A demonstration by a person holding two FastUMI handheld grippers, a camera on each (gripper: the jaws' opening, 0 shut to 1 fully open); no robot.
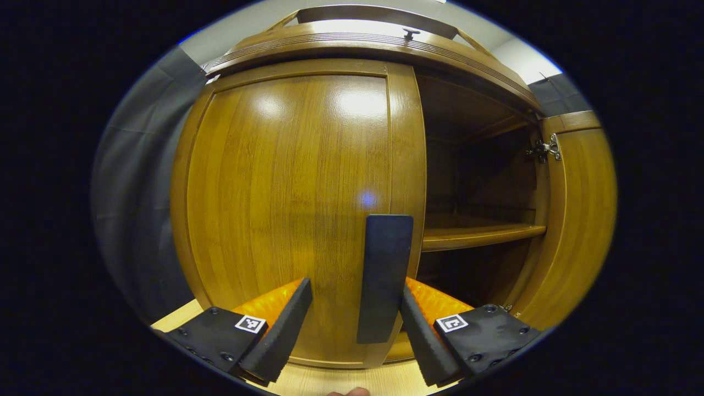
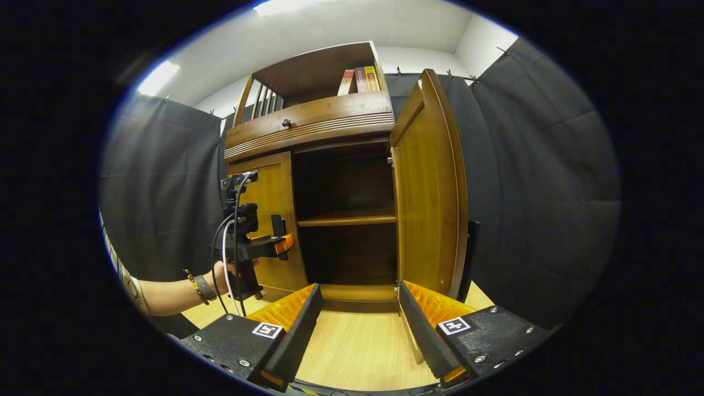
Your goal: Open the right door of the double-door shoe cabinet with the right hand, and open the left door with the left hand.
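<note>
The brown wooden shoe cabinet (image 2: 313, 124) stands in front of me. Its left door (image 1: 286, 209) is shut, and the dark upright handle (image 1: 385, 275) on that door sits between the fingers of my open left gripper (image 1: 355, 289), close to the right finger. The right door (image 2: 426, 192) stands swung wide open, baring a dark inside with one shelf (image 2: 346, 220). My right gripper (image 2: 357, 324) hangs open and holds nothing, low in front of the opening, with the open door's lower edge just beyond its right finger. In the right gripper view the left gripper (image 2: 278, 239) is at the left door.
A drawer with a small knob (image 2: 286, 123) runs above the doors, and books (image 2: 360, 80) stand on the top shelf. A person's forearm (image 2: 176, 291) reaches in from the left. Light wooden floor (image 2: 357, 346) lies before the cabinet, and black cloth walls flank it.
</note>
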